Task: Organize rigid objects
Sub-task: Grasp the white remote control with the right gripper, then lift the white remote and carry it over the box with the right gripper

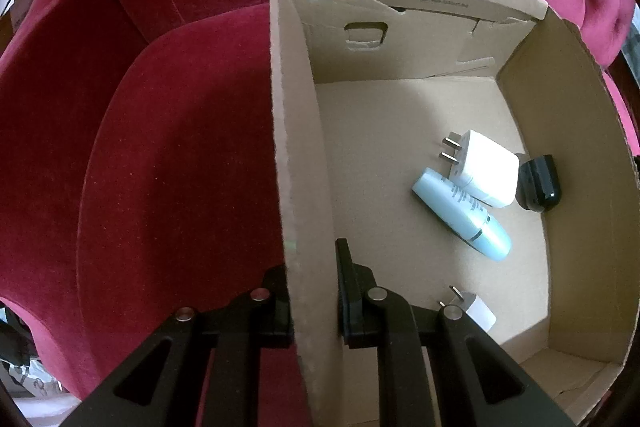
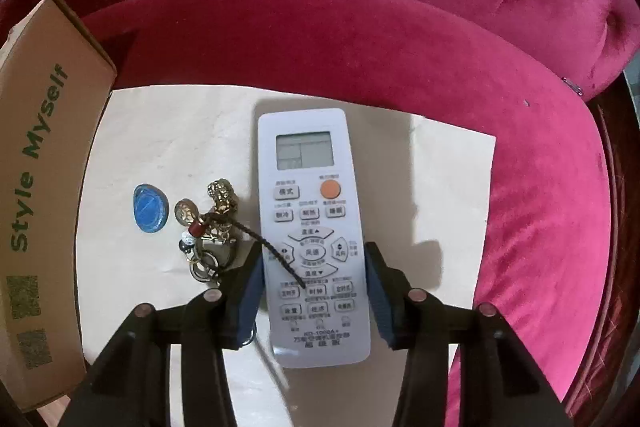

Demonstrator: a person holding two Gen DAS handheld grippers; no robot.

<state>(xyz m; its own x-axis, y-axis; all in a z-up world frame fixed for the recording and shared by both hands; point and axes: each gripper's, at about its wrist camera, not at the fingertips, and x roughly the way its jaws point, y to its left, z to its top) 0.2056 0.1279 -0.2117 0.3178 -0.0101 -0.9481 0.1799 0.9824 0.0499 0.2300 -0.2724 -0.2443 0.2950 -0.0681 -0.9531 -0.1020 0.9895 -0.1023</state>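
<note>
Grip status: left gripper (image 1: 314, 301) is clamped on the near side wall of the cardboard box (image 1: 296, 155), one finger outside, one inside, holding the box steady on the red velvet sofa (image 1: 168, 147). Box contents noted: white plug adapter (image 1: 482, 169), pale blue tube (image 1: 460, 213), black rounded object (image 1: 538, 183), and a second small white plug (image 1: 474, 311) near the inner finger.

Right gripper (image 2: 314, 291) straddles the lower half of the white air-conditioner remote (image 2: 314, 239), which lies face up on a pale sheet (image 2: 440, 187). Both blue pads sit at the remote's long edges; firm contact cannot be confirmed, particularly on the right side.

Hazards, in my judgement: the keychain (image 2: 214, 231) lies just beside the left pad, and its dark braided cord (image 2: 280, 259) crosses the remote's buttons, so a lift could drag the keychain along. A low grip leaves the screen end unsupported; the remote may tilt or slip. Blue fob (image 2: 149, 209) sits apart, unaffected.
</note>
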